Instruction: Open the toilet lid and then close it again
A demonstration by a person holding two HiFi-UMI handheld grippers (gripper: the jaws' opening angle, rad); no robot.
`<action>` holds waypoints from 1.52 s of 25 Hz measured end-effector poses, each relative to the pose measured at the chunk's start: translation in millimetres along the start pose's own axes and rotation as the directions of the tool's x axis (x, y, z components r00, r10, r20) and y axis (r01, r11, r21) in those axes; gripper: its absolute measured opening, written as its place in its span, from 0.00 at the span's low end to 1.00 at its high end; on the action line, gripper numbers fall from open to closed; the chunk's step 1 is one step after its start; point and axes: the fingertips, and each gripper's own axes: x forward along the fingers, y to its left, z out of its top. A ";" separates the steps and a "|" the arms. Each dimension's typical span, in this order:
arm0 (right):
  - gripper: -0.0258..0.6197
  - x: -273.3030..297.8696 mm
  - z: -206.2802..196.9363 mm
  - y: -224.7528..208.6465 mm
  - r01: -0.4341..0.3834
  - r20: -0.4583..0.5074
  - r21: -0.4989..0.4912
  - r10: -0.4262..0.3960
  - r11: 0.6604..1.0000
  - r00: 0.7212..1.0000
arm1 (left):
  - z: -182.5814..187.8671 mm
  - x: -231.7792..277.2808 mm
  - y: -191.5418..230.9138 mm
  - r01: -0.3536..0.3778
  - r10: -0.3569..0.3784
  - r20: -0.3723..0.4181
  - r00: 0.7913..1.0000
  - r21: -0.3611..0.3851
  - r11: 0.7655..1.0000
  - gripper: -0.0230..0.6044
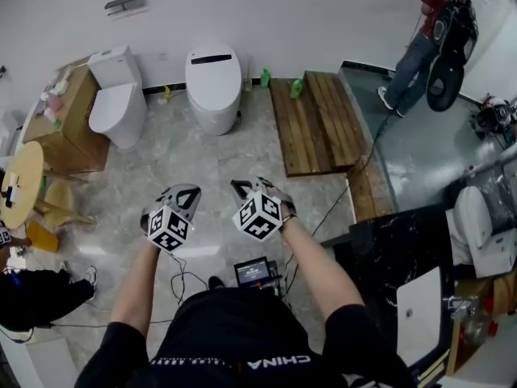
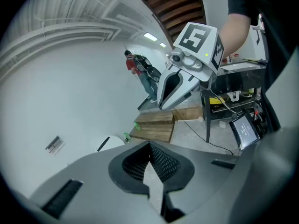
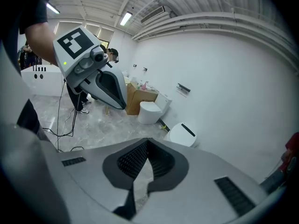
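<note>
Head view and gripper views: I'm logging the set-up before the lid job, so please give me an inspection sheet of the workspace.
Surface: glossy grey marble floor.
Job's things: tank toilet and tankless toilet against the wall, both lids down, neither touched.
Clutter: green bottles, wooden platform, cardboard box, round table.
Grippers: left gripper and right gripper shut, empty, in mid-air short of the toilets.
Cables: black cable crossing the floor beside the platform; thin cord at the wearer's feet.
Surroundings: white wall; a person standing far right.

The round toilet (image 1: 214,83) and the tank toilet (image 1: 115,107) look smooth, white and shiny. The floor (image 1: 194,168) is glossy grey stone. The step (image 1: 311,120) is bare wood planks. The left tongs (image 2: 149,146) and right tongs (image 3: 148,141) are matt grey plastic.
</note>
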 end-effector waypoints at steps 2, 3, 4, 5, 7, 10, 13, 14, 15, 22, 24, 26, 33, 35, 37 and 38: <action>0.06 0.3 0.4 -0.8 -0.001 0.002 0.000 0.001 1.000 1.000 | 0.5 -0.5 1.0 -0.002 0.002 0.002 1.000 0.002 1.000 0.05; 0.06 0.5 0.4 -1.3 -0.002 0.003 0.000 0.002 1.000 1.000 | 0.6 -0.5 1.8 -0.005 0.005 0.002 1.000 0.002 1.000 0.05; 0.06 0.9 0.1 -1.8 -0.004 0.003 0.002 0.004 1.000 1.000 | 0.4 -0.3 2.7 -0.007 0.007 0.002 1.000 0.002 1.000 0.05; 0.06 1.4 -0.6 -2.3 -0.005 0.002 0.002 0.005 1.000 1.000 | 0.1 0.0 3.4 -0.009 0.009 0.002 1.000 0.001 1.000 0.05; 0.06 1.9 -3.1 -3.0 -0.006 0.000 0.003 0.006 1.000 1.000 | -1.1 1.4 3.3 -0.011 0.011 -0.002 1.000 0.002 1.000 0.05; 0.06 1.9 -7.2 -3.1 -0.012 -0.002 0.007 0.012 1.000 1.000 | -2.1 3.3 2.4 -0.014 0.014 -0.008 1.000 0.002 1.000 0.05; 0.06 1.7 -8.7 -4.1 -0.013 -0.003 0.006 0.013 1.000 1.000 | -1.7 4.2 2.8 -0.016 0.016 -0.012 1.000 0.003 1.000 0.05; 0.06 1.5 -9.2 -4.5 -0.013 -0.003 0.007 0.013 1.000 1.000 | -1.4 4.4 2.8 -0.017 0.017 -0.013 1.000 0.003 1.000 0.05; 0.06 1.2 -10.2 -4.8 -0.014 -0.003 0.009 0.014 1.000 1.000 | -0.9 4.8 2.8 -0.018 0.018 -0.015 1.000 0.003 1.000 0.05; 0.06 -1.0 -33.0 -13.5 -0.023 0.003 0.027 0.023 0.999 1.000 | 0.9 17.7 -0.4 -0.027 0.027 -0.041 0.999 -0.010 1.000 0.05; 0.06 -2.7 -40.9 -19.6 -0.023 0.009 0.032 0.023 0.999 1.000 | 2.8 22.3 -0.4 -0.028 0.027 -0.050 0.998 -0.015 0.999 0.05; 0.06 -4.4 -47.2 -26.6 -0.026 0.014 0.038 0.025 0.999 1.000 | 6.1 26.9 0.3 -0.034 0.033 -0.056 0.998 -0.020 0.999 0.05; 0.06 -4.0 -84.7 -49.0 -0.038 0.023 0.059 0.036 0.998 0.999 | 15.6 41.7 6.9 -0.085 0.082 -0.087 0.993 -0.037 0.996 0.05; 0.06 0.4 -92.8 -53.4 -0.044 0.017 0.063 0.043 0.997 0.999 | 13.8 44.8 8.5 -0.092 0.087 -0.099 0.991 -0.040 0.995 0.05; 0.06 6.2 -94.1 -58.8 -0.048 0.018 0.064 0.047 0.997 0.999 | 10.9 49.4 11.7 -0.093 0.088 -0.107 0.990 -0.049 0.994 0.05; 0.06 9.8 -93.0 -62.6 -0.048 0.020 0.065 0.047 0.997 0.999 | 9.9 52.2 15.0 -0.095 0.089 -0.109 0.990 -0.053 0.994 0.05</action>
